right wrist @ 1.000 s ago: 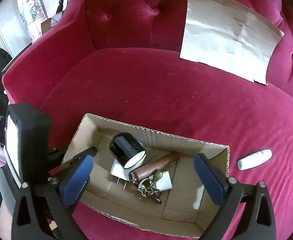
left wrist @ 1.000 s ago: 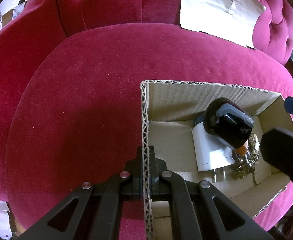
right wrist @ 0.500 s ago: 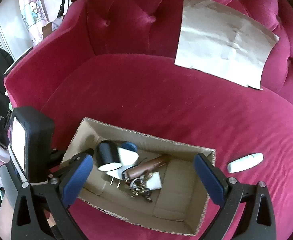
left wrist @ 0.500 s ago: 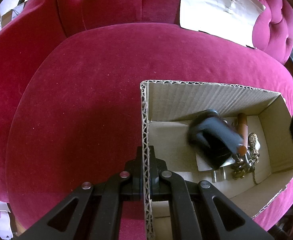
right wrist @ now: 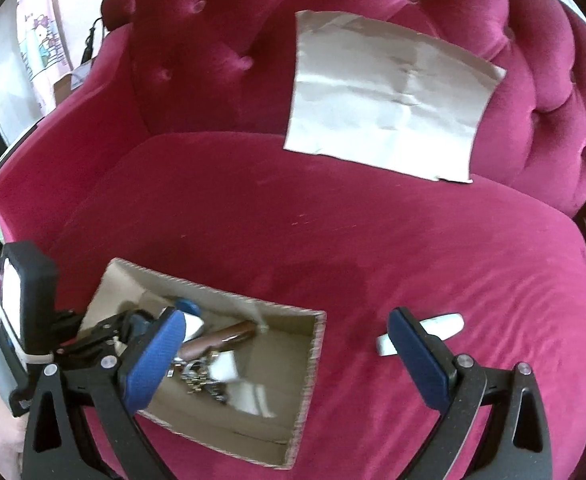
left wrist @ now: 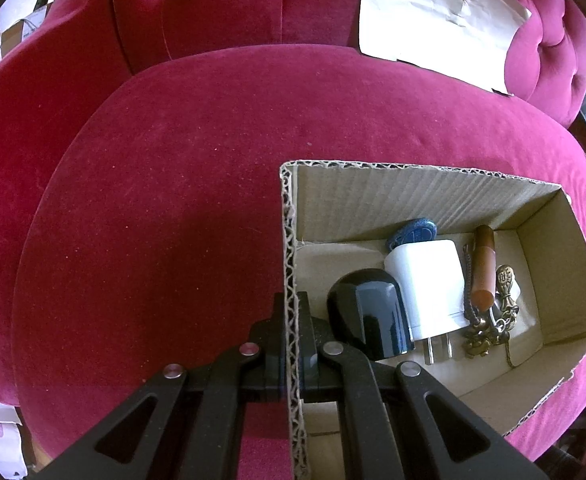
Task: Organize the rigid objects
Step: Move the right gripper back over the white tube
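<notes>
I am working over the seat of a tufted crimson velvet armchair (right wrist: 277, 216), with a creased sheet of pale paper (right wrist: 389, 100) propped against its backrest. An open brown corrugated cardboard box (left wrist: 425, 196) sits on the cushion, and my left gripper (left wrist: 291, 344) has its jaws pressed together on the box's near side wall, pinning it in place. Inside lie a glossy black rounded cap (left wrist: 367, 316), a white plug-in charger block (left wrist: 429, 280), a blue oval tag (left wrist: 411, 234), a brown cylindrical tube (left wrist: 484, 264) and a bunch of brass-coloured keys (left wrist: 489, 328). My right gripper (right wrist: 289, 344) is empty, its blue-padded jaws spread wide apart. The one thing I can see outside the box is a small white oblong plastic stick (right wrist: 441, 326) lying on the cushion, just beyond the right-hand fingertip (right wrist: 407, 328) at about two o'clock from the gap between the jaws. Its long axis runs roughly eight to two o'clock, so nearly across my line of approach. The right gripper is plainly the nearer; I judge it needs to shift towards three o'clock and roll a little so the pads close across the stick's narrow width.
</notes>
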`<state>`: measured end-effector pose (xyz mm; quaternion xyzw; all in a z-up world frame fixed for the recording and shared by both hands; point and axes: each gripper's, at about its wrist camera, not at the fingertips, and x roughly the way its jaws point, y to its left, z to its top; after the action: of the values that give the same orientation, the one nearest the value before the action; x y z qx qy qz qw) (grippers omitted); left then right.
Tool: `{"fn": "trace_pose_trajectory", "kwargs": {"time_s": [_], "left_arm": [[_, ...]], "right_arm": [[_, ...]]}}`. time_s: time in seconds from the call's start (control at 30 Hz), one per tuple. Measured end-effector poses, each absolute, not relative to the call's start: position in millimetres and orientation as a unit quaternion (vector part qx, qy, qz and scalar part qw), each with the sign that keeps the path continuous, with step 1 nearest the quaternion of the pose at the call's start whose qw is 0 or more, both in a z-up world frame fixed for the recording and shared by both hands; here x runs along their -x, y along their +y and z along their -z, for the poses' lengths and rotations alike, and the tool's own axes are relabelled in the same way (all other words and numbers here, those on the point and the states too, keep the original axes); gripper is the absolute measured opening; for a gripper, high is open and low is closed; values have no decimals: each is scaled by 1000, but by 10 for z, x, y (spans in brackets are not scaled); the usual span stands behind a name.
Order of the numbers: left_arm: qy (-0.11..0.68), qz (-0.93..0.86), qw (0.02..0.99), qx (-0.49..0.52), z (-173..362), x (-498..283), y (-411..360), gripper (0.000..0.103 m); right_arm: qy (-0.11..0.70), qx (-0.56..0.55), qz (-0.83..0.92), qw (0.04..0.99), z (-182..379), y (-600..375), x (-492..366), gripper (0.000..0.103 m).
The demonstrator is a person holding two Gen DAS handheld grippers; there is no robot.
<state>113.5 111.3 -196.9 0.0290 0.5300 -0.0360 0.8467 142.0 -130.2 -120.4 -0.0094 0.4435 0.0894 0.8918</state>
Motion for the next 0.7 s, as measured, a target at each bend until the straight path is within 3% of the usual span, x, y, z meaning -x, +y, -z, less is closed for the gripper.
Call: {"fn": "trace_pose_trajectory", "kwargs": {"time_s": [0.7], "left_arm": [[533,36,845,-27,1987,-1167,1111,3]], "right_arm": [[453,22,-30,891,1530,-2181,-1582,103]]}}
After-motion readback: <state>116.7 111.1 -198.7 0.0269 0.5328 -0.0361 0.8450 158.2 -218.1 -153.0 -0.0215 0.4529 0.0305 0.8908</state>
